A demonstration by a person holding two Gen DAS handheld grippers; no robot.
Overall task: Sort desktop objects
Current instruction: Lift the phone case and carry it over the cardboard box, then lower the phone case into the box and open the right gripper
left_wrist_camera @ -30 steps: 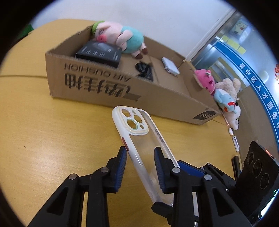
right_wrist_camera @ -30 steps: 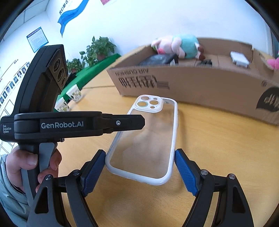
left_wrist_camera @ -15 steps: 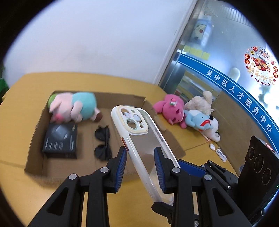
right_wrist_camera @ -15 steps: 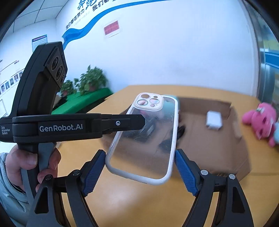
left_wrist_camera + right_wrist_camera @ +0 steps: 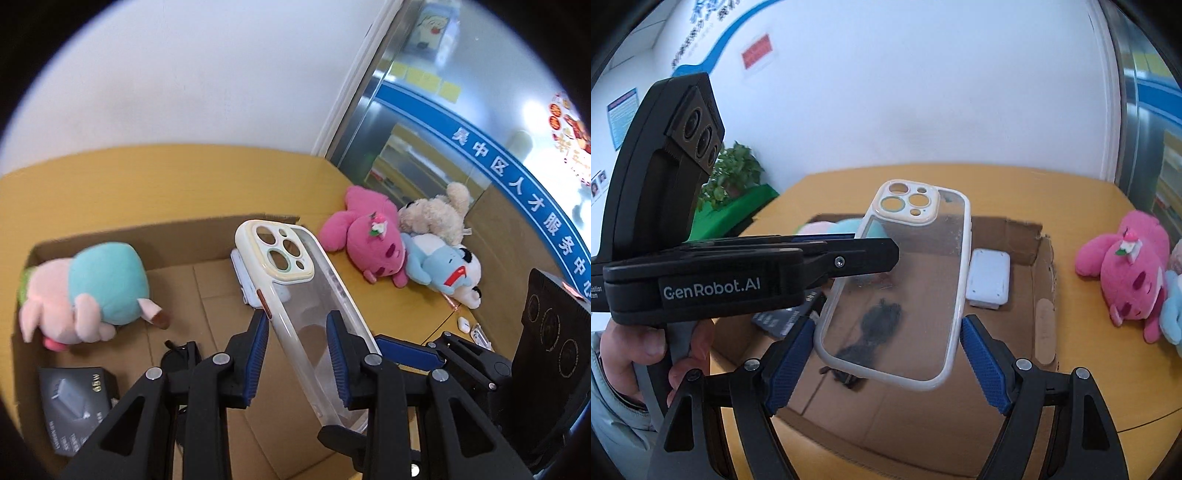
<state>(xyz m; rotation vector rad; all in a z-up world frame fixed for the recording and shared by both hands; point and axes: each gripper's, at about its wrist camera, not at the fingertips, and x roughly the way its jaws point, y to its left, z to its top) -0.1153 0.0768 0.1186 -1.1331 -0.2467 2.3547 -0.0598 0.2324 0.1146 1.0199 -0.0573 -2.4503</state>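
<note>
Peeking behind the phone case (image 5: 306, 302), a half-hidden white box (image 5: 242, 273).

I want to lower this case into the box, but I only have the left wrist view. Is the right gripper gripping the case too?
Observer: Yes. The right wrist view shows the right gripper with one pad on each long side of the phone case.
Operator: What is the white thing half hidden behind the case?
Observer: A flat white box, lying inside the cardboard box near its right wall.
Operator: How is my gripper being held?
Observer: A hand in a grey sleeve grips the handle of the left gripper.
</note>
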